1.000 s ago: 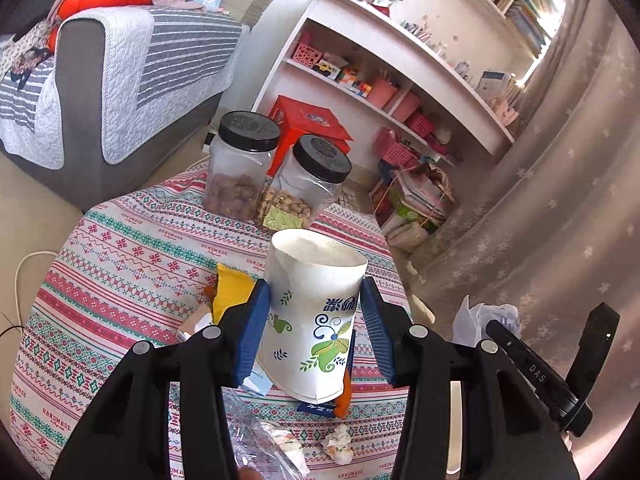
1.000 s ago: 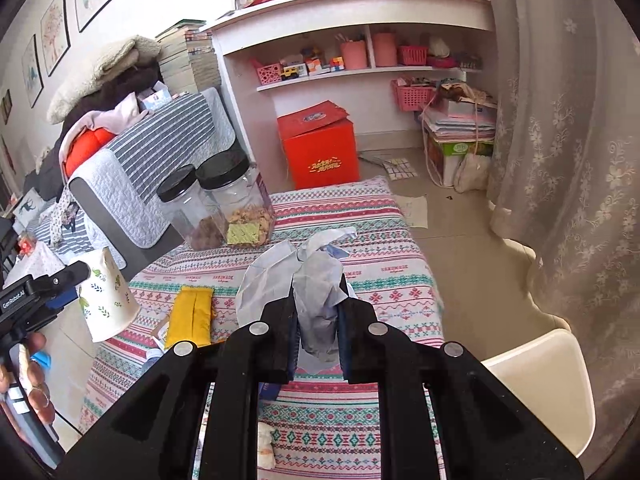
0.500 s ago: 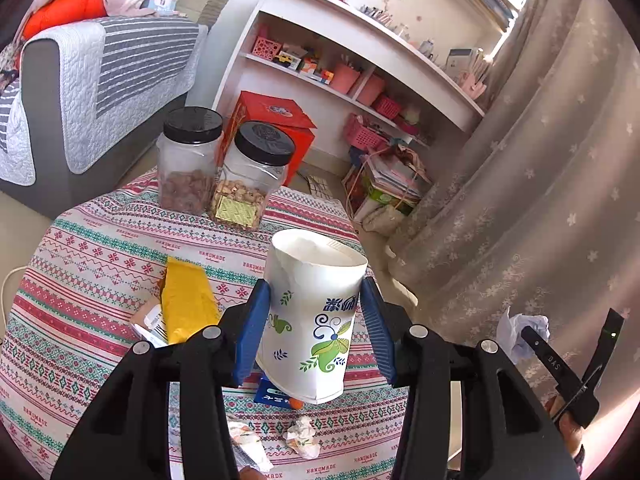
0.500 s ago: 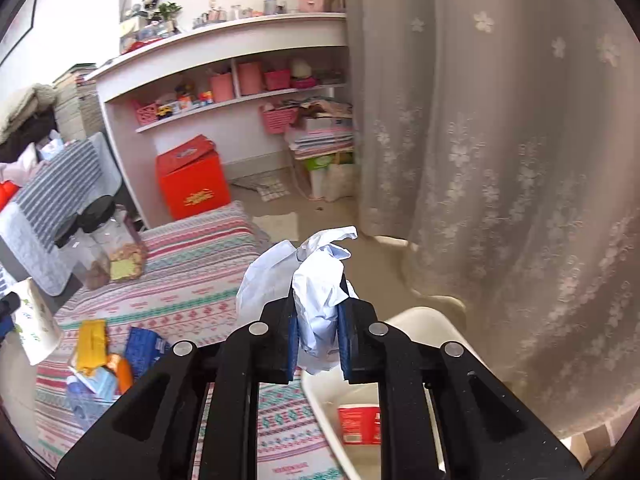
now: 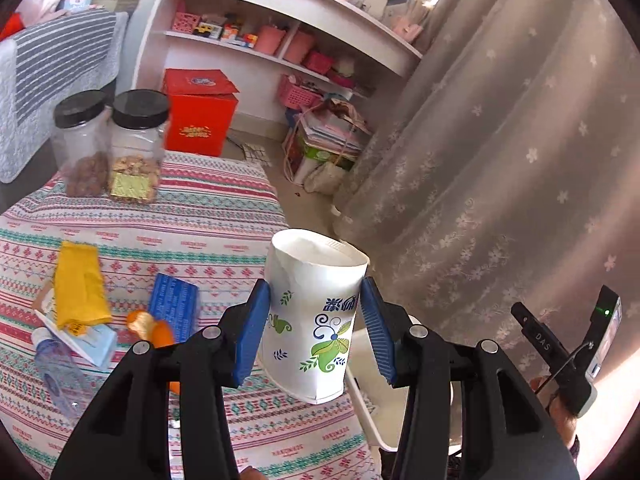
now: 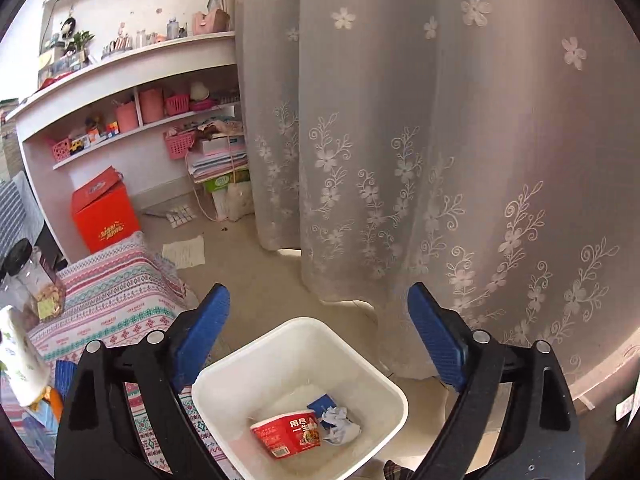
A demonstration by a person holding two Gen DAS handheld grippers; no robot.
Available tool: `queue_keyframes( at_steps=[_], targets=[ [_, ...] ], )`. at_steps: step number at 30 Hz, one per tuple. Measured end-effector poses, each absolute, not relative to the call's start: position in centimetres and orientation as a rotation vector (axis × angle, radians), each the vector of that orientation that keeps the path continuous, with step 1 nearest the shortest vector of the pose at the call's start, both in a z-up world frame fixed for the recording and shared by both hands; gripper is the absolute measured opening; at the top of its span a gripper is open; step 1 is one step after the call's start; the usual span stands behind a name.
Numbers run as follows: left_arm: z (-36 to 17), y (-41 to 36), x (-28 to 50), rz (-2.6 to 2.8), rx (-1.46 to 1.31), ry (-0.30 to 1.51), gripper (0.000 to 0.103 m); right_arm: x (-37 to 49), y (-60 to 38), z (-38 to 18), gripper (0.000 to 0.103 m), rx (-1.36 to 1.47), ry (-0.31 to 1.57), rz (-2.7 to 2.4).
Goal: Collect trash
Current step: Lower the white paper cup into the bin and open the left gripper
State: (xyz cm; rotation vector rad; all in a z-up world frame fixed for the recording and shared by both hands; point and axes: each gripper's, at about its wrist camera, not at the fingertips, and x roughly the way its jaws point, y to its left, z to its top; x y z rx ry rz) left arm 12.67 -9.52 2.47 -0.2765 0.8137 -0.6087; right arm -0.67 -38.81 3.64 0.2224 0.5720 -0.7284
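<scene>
- Since the earlier frames: crumpled tissue no longer between the fingers of the right gripper (image 6: pixel 318 340); it now lies in the white bin (image 6: pixel 224 380). Left view has swung toward the curtain (image 5: pixel 500 160).
- Right gripper: jaws spread wide, holding nothing, positioned over the bin's opening.
- White bin: stands on the floor just beside the desk edge, below the curtain. Contents: crumpled tissue (image 6: pixel 340 426), red instant-noodle tub (image 6: pixel 288 434) lying on its side, a blue scrap (image 6: pixel 320 403) partly under the tissue.
- Left gripper (image 5: pixel 314 330): blue pads pressed against both sides of a paper cup (image 5: pixel 312 316), white with green and blue leaf print, mouth up, tilted slightly, held above the desk's near edge.
- Desk (image 5: pixel 208 216): covered in a striped patterned cloth. Items left on it: yellow packet (image 5: pixel 78 286), blue packet (image 5: pixel 174 306), orange peel (image 5: pixel 148 326), clear plastic bottle (image 5: pixel 56 374) lying flat, a white card under the yellow packet.
- Two black-lidded jars (image 5: pixel 112 144): upright side by side at the far edge of the desk, nuts or snacks inside.
- Background: red box (image 5: pixel 198 114) on the floor, white shelving (image 5: pixel 280 12) with pink baskets.
</scene>
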Motion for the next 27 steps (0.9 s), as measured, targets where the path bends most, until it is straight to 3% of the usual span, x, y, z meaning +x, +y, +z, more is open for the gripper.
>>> queue_keyframes(
  at_steps=[9,18,22,27],
  targets=[
    [1.1,-21.9,12.2,-0.784,-0.206,0.902,0.047,-3.9,-42.7,4.9,0.091,0.277,0.524,-0.773],
    [0.0,-28.8,11.8,-0.871,-0.163,0.975,0.05,-4.9,-45.5,4.6,0.094,0.328,0.529,-0.816],
    [-1.0,-29.6,12.1,-0.865,-0.165,1.027,0.061,-4.9,-45.6,4.6,0.095,0.331,0.525,-0.82],
    [-0.7,-28.2,11.8,-0.804,-0.12,0.994,0.067,-4.0,-44.8,4.3,0.096,0.306,0.546,-0.795]
  ],
)
